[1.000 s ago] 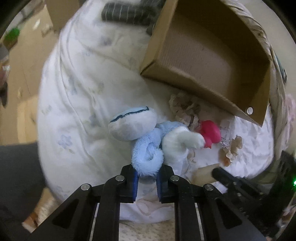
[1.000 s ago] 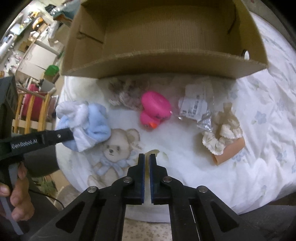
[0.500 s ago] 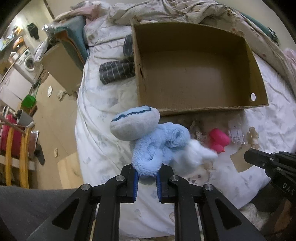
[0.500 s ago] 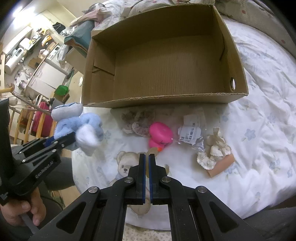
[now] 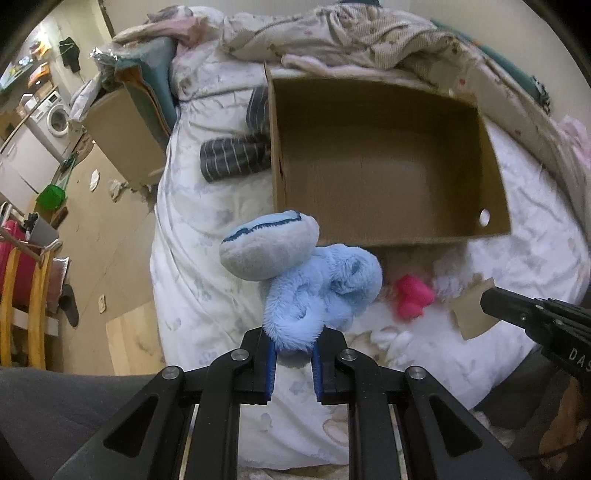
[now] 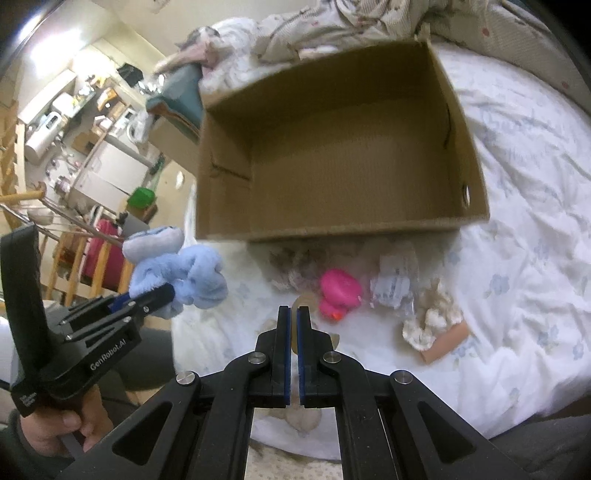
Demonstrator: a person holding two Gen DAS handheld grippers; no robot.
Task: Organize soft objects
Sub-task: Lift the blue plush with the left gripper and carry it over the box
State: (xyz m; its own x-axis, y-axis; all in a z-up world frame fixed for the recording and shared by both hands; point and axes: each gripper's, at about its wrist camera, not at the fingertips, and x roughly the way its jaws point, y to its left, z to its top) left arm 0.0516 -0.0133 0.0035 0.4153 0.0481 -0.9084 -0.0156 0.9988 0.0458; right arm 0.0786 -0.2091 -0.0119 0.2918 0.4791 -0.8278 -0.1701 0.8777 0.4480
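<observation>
My left gripper is shut on a light blue plush toy with a grey-white head and holds it in the air, near the front left corner of an empty cardboard box. The toy and the left gripper also show in the right wrist view. My right gripper is shut and empty above the bed. In front of the box lie a pink plush duck, a brownish fluffy item, a plastic packet and a cream scrunchie on a card.
The box stands on a white floral bedspread with a teddy print. Striped dark socks lie left of the box. Crumpled bedding is piled behind it. A second cardboard box and room floor are to the left.
My left gripper has lifted the blue plush off the bed and pulled back, so the whole box is in view. The right gripper has also risen and drawn back, still shut.
</observation>
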